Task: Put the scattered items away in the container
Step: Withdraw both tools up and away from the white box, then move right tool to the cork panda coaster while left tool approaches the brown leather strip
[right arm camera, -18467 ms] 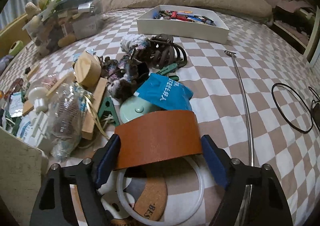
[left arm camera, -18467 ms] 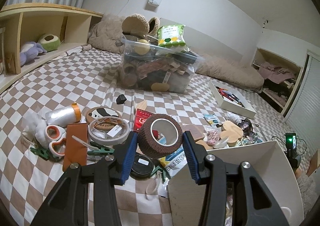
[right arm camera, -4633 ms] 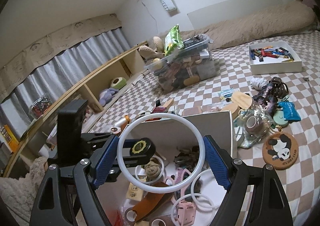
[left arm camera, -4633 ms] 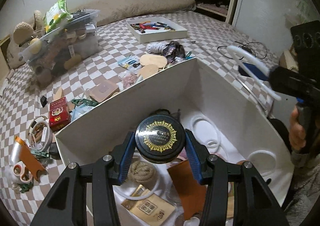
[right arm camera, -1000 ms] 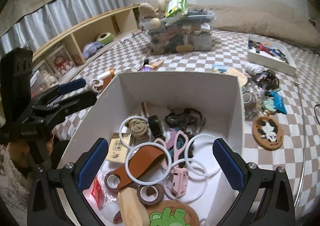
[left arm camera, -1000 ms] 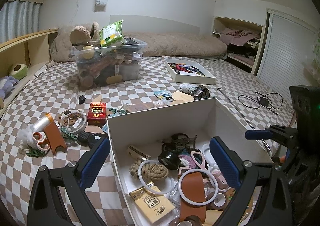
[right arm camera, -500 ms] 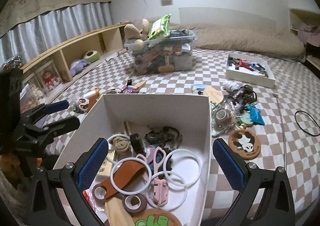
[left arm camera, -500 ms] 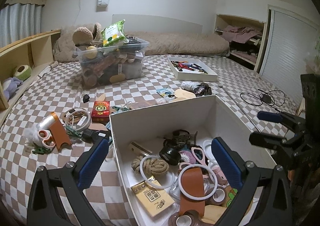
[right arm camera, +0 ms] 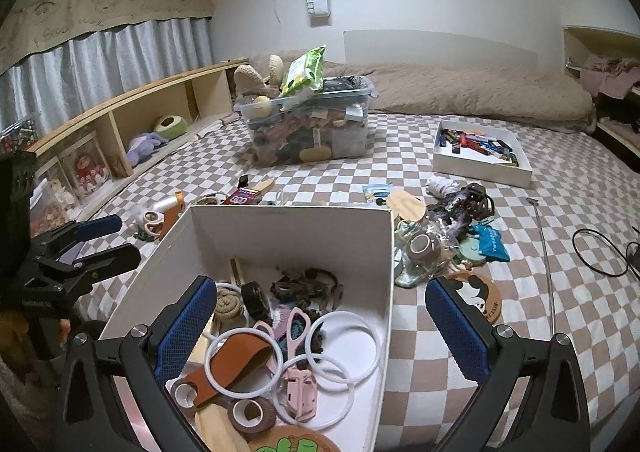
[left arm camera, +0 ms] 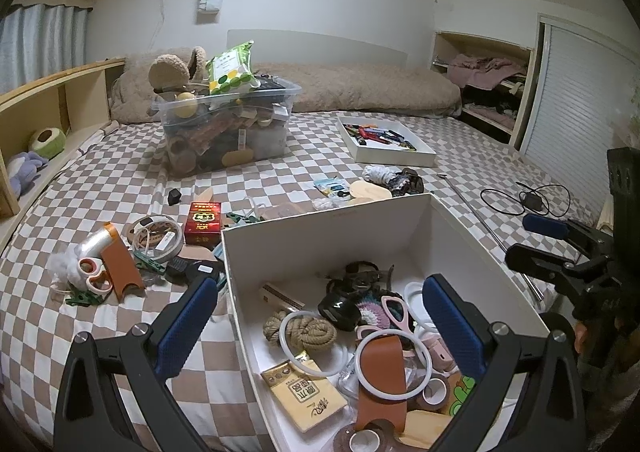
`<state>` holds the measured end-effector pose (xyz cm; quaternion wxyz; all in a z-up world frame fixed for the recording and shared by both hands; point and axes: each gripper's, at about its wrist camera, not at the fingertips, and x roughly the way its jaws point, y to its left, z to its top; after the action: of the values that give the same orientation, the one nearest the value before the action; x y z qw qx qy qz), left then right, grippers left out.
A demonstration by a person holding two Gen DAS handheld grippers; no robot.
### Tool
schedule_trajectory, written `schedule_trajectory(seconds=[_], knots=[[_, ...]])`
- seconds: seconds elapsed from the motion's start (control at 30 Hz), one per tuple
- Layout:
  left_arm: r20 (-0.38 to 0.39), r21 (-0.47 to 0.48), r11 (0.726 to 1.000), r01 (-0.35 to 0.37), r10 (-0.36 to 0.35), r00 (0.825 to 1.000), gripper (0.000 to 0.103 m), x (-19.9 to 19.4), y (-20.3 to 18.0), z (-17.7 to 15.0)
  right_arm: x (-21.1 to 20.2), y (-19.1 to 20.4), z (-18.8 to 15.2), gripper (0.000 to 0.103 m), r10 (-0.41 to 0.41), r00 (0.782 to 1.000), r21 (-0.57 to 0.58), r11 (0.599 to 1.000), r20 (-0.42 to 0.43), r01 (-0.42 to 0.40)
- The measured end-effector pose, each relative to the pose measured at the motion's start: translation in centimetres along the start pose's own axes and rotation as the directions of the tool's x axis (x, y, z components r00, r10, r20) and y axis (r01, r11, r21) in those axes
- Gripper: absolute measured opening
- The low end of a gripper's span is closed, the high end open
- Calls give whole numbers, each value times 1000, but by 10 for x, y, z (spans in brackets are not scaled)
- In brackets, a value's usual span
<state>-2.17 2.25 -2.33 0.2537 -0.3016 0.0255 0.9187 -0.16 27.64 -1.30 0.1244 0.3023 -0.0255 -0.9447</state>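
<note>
The white box (left arm camera: 320, 230) sits on the checkered bed and holds white rings, a rope coil (left arm camera: 306, 332), a brown leather strap (left arm camera: 380, 372), tape rolls and pink scissors; it also shows in the right wrist view (right arm camera: 288, 224). My left gripper (left arm camera: 320, 326) is open and empty above the box's near left corner. My right gripper (right arm camera: 320, 324) is open and empty above the box's right wall. Scattered items lie left of the box: a red packet (left arm camera: 203, 227), a tape roll (left arm camera: 157, 238), small scissors (left arm camera: 94, 278). A panda coaster (right arm camera: 476, 298) and blue pouch (right arm camera: 491, 242) lie to its right.
A clear bin (left arm camera: 226, 132) full of things stands at the back. A white tray (left arm camera: 384, 142) of small items lies back right. A thin metal rod (right arm camera: 546, 260) and black cable (right arm camera: 600, 252) lie on the right. Wooden shelves (right arm camera: 120, 124) run along the left.
Both grippers have drawn back and risen slightly from the box, still open and empty. The box and its contents have not moved.
</note>
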Motion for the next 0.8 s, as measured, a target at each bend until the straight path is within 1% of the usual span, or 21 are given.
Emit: schedule_trajectory(seconds=[0.23, 0.33, 0.47, 0.6, 0.8], knots=[[31, -24, 999, -36, 36, 999, 103, -7, 17, 5, -6, -15, 4, 103, -34, 999, 29, 999, 20, 34], [43, -39, 997, -72, 74, 996, 103, -10, 28, 7, -9, -26, 5, 103, -54, 998, 55, 997, 31, 52], [58, -47, 989, -142, 144, 988, 103, -14, 45, 10, -12, -41, 8, 103, -92, 995, 81, 993, 41, 89], [61, -88, 983, -162, 167, 984, 103, -16, 64, 11, -13, -56, 9, 103, -127, 991, 115, 986, 48, 120], [47, -138, 961, -238, 246, 968, 103, -17, 91, 9, -9, -78, 6, 103, -172, 984, 170, 972, 36, 163]])
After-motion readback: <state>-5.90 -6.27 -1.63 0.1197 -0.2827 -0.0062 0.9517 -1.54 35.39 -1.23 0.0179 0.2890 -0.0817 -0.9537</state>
